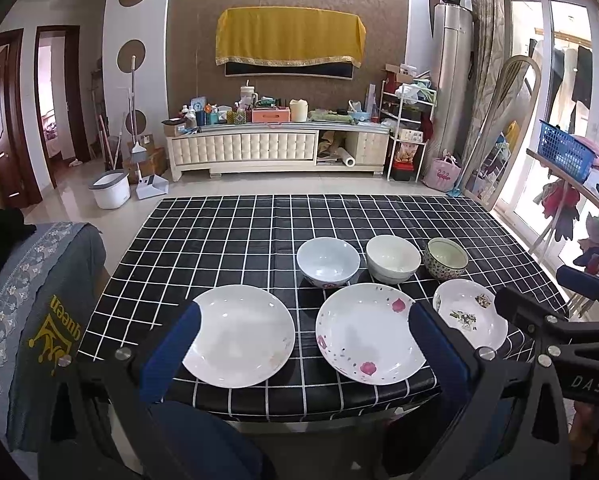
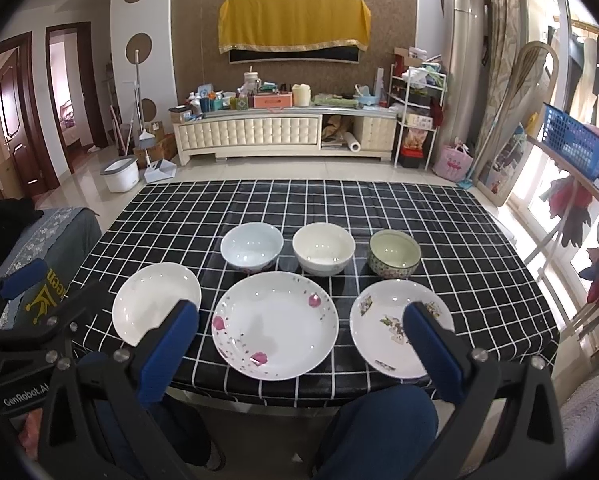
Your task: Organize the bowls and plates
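Three plates lie along the near edge of the checked table (image 1: 227,232) (image 2: 439,216): a plain white plate (image 1: 239,334) (image 2: 155,300), a pink-flowered plate (image 1: 369,332) (image 2: 275,326) and a smaller leaf-patterned plate (image 1: 469,318) (image 2: 395,334). Behind them stand a pale blue bowl (image 1: 327,262) (image 2: 251,246), a cream bowl (image 1: 391,258) (image 2: 323,248) and a green patterned bowl (image 1: 445,258) (image 2: 395,254). My left gripper (image 1: 305,320) hovers open above the near edge, between the white and flowered plates. My right gripper (image 2: 301,322) hangs open over the flowered plate. Both hold nothing.
A grey embroidered cloth (image 1: 39,300) covers furniture to the left of the table. A clothes rack with a blue basket (image 2: 575,144) stands on the right. A person's blue-trousered knees (image 2: 383,428) sit below the table's near edge. A TV cabinet (image 1: 275,148) lines the far wall.
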{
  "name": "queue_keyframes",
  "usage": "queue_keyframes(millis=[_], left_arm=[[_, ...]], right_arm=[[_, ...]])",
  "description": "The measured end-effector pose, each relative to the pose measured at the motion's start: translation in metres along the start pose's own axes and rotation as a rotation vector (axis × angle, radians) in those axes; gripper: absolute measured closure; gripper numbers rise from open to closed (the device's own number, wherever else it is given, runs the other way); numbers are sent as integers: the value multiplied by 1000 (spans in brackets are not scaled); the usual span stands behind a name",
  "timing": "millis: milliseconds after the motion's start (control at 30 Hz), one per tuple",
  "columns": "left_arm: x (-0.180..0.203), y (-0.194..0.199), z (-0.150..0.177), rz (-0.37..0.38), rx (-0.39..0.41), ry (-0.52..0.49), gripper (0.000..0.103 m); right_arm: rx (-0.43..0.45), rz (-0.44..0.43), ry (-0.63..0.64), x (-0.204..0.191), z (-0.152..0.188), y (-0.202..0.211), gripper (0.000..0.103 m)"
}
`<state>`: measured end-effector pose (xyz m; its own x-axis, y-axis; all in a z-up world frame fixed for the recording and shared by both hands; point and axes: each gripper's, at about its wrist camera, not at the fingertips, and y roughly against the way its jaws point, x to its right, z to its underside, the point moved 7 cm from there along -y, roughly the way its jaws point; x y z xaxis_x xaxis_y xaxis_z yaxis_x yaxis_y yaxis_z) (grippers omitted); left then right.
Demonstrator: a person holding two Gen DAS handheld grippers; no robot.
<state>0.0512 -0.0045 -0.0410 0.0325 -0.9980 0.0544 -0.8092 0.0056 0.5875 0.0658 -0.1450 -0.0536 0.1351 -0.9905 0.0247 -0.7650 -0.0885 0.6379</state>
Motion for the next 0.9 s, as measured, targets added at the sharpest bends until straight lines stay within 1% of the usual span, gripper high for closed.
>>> queue_keyframes(millis=[633,733,900], left_arm=[[2,1,2,3,0,-4,0],[2,1,-1,10,2,-11,0],[-2,1,-8,-9,11,-24,0]], right_arm=[[1,-2,-2,2,2,1,0],[3,-4,-3,2,2,1,0],[10,-17,13,-4,-6,-1,0]])
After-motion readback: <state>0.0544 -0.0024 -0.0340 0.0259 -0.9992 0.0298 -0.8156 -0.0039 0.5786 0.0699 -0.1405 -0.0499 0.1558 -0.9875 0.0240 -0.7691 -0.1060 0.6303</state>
